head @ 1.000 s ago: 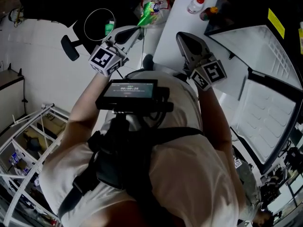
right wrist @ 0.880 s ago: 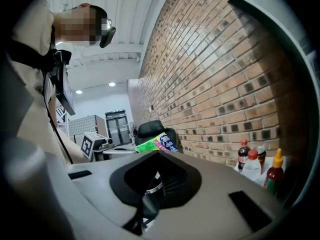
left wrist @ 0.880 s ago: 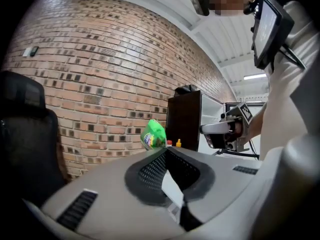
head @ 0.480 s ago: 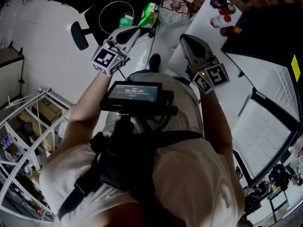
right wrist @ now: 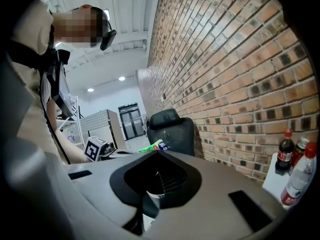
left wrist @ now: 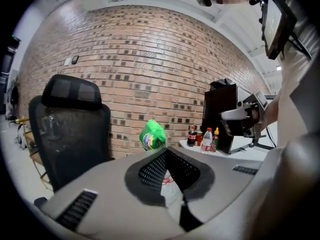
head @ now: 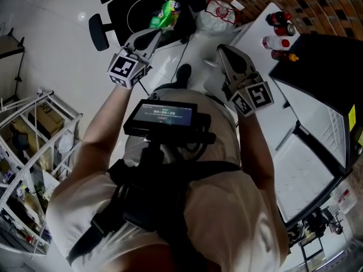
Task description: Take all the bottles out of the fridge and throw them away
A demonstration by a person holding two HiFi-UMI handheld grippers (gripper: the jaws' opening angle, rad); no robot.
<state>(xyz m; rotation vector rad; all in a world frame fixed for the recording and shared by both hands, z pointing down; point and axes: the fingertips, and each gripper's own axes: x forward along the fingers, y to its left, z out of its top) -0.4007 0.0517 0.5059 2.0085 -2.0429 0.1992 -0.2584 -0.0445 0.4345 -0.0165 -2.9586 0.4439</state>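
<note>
Bottle news first: the green bottle (left wrist: pixel 152 135) sat right at the tips of the left gripper (head: pixel 160 28), whose jaws were squeezed down on it about as tight as they go. We couldn't see how much of it was pinched, because the jaws covered its lower end in the left gripper view. Over on the other side, the right gripper (right wrist: pixel 158 153) had its jaws together too, with nothing in them.

From the head view, the green bottle lined up over a dark round thing (head: pixel 140 13) with a pale ring for a rim. It was maybe a bin, but it was too dark for us to be sure. A black office chair (left wrist: pixel 70 124) stood by the brick wall (left wrist: pixel 150 59). Our own torso and the chest screen (head: pixel 164 113) blocked most of the floor under us.

Three more bottles (head: pixel 278 35) stood clustered at the far end of the white table (head: pixel 255 38), well apart from both grippers. The fridge (head: pixel 326 61) was cut off at the right edge with its door (head: pixel 306 174) swung open, and its inside was hidden from us. A wire rack (head: pixel 28 152) crowded the left edge, also cut off. Bare pale floor (head: pixel 57 38) lay open between the rack and the chair.
</note>
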